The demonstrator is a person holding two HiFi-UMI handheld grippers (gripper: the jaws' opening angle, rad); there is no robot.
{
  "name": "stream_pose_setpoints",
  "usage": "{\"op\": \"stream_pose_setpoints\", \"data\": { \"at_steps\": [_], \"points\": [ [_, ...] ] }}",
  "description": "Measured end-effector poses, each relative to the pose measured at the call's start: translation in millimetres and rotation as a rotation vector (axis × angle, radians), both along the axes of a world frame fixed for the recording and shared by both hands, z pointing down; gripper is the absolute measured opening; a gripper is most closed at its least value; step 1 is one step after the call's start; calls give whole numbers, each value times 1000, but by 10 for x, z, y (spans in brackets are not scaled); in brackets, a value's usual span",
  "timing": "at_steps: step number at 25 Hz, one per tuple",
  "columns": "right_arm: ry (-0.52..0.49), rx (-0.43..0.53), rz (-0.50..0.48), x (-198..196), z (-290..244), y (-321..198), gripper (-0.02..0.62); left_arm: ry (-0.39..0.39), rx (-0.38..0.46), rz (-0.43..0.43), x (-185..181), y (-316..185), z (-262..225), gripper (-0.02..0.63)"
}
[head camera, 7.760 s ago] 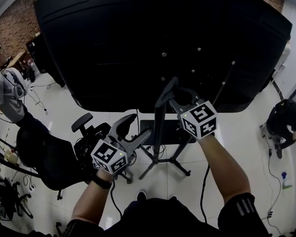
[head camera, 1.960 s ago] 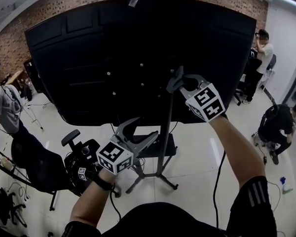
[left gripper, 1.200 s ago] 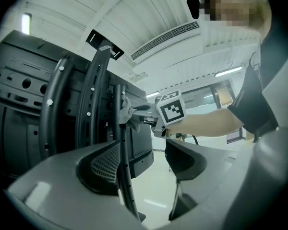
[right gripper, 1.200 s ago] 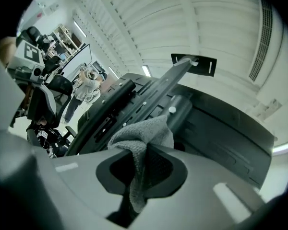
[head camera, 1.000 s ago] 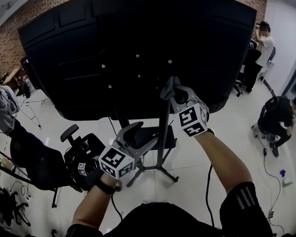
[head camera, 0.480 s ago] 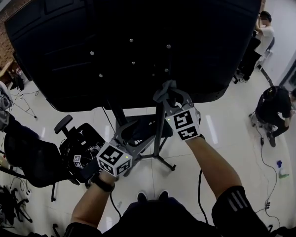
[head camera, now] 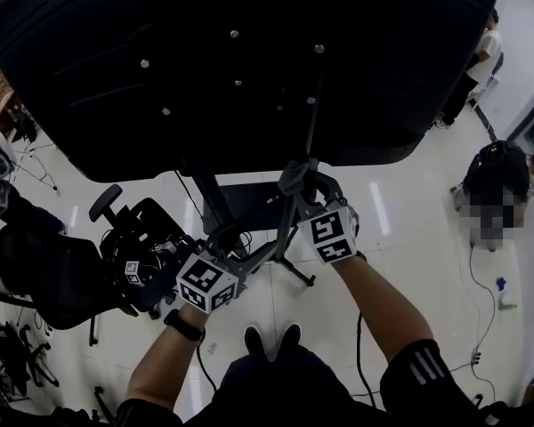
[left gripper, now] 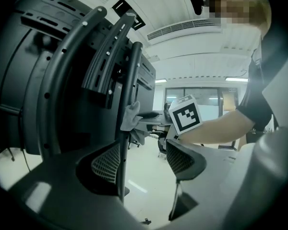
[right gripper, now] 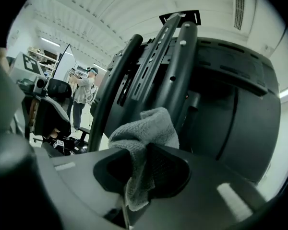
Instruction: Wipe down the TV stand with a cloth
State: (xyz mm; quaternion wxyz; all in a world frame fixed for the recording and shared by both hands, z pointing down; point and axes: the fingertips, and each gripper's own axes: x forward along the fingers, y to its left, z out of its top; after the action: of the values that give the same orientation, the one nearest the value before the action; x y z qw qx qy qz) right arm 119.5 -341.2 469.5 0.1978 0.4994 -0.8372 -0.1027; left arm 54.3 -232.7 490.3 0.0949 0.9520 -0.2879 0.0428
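The TV stand's slim upright pole (head camera: 291,225) runs down from the back of the big black TV (head camera: 249,52). My right gripper (head camera: 295,178) is shut on a grey cloth (head camera: 287,181), pressed against that pole just below the TV. In the right gripper view the cloth (right gripper: 146,131) bulges from between the jaws against the dark pole (right gripper: 180,71). My left gripper (head camera: 234,237) is open, lower and to the left. In its own view the left gripper (left gripper: 144,161) has the pole (left gripper: 124,147) running beside its left pad, and the cloth (left gripper: 131,121) shows higher up.
The stand's second leg (head camera: 209,203) and black shelf (head camera: 249,205) sit under the TV. An office chair (head camera: 44,274) and a camera rig (head camera: 142,256) stand at the left. A person (head camera: 500,181) crouches at the right. Cables trail on the white floor (head camera: 427,238).
My right gripper has slid down the pole with the cloth, from beside the TV's back to below its lower edge. The left gripper stayed low by the stand's legs.
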Motion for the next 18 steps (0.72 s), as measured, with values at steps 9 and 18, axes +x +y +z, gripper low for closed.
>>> {"op": "stream_pose_setpoints", "data": {
  "at_steps": [9,18],
  "points": [
    [11,-167,11,7,1021,27,69,-34,-115,-24,-36,-38,785,319],
    [50,-361,-22,-23,2205,24,67,-57,-203,-12,9,-44,1506,319]
  ]
}}
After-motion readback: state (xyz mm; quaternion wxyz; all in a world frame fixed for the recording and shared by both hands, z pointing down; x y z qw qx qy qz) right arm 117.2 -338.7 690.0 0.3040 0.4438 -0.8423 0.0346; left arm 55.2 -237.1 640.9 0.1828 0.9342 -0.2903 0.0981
